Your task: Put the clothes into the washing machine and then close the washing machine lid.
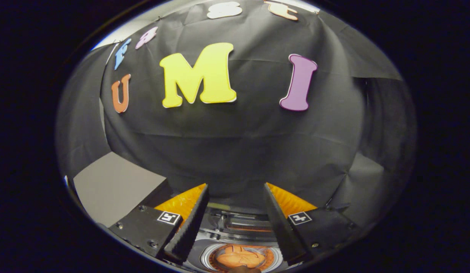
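My gripper (pixel 235 185) is open, its two fingers spread wide with nothing between them. Low between the fingers lies the top of a small grey washing machine (pixel 204 253). Its round opening shows an orange piece of clothing (pixel 240 258) lying inside the drum. Just beyond the opening, a clear glossy part (pixel 235 223) that looks like the machine's lid stands raised. I cannot tell its exact angle. The fingers hover above the machine, apart from it.
A flat grey surface (pixel 113 185) lies to the left of the left finger. The booth's black cloth wall (pixel 238 144) hangs close ahead, beyond the machine, and wraps around both sides.
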`<act>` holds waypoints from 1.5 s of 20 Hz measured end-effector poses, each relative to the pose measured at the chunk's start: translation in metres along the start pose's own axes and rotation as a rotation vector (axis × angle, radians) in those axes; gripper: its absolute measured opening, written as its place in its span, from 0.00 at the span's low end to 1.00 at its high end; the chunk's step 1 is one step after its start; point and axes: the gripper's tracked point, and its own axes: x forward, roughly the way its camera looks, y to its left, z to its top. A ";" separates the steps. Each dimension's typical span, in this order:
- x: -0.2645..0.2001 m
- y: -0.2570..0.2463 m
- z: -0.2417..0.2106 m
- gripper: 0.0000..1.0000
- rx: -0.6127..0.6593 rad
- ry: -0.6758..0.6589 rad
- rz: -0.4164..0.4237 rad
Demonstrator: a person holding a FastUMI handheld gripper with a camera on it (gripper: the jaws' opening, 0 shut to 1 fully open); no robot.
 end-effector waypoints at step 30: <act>0.042 -0.020 -0.039 0.90 0.043 0.074 -0.104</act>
